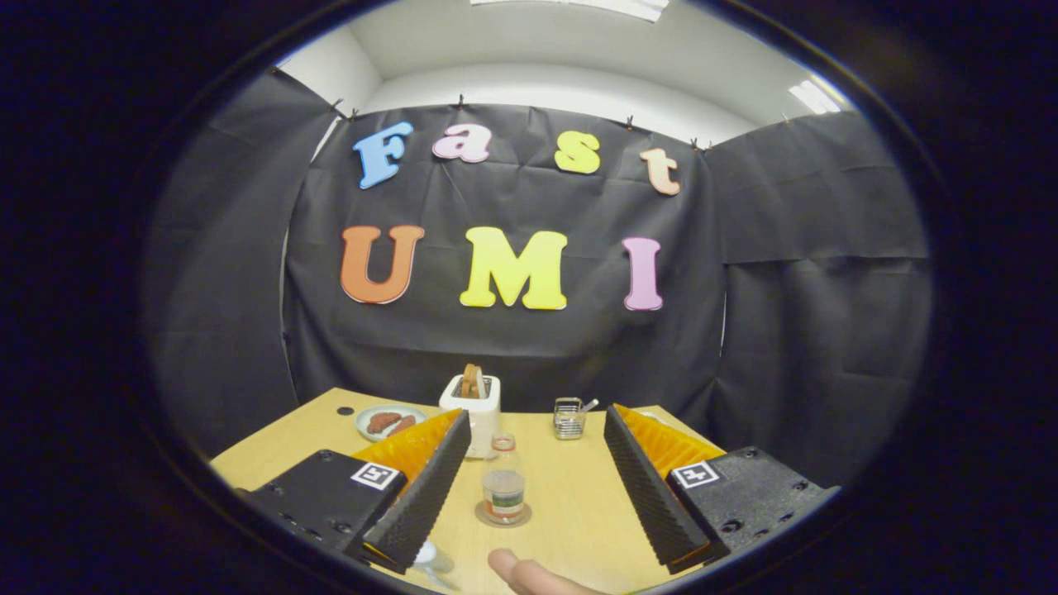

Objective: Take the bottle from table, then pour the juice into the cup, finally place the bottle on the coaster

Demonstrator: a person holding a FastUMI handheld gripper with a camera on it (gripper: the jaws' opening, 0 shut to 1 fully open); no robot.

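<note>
A light wooden table (579, 504) is seen beneath and ahead of the gripper (536, 463), its far edge set against black cloth (512, 347) hung as the booth's wall. The cloth is pinned up by clips along its top and is continued on both sides. Above it, a white wall (545, 87) and ceiling are seen, lit by ceiling light panels (814, 97).

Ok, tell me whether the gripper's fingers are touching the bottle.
Apart. The gripper view shows the gripper open, with bare table between each finger and the bottle, which stands on the coaster.
</note>
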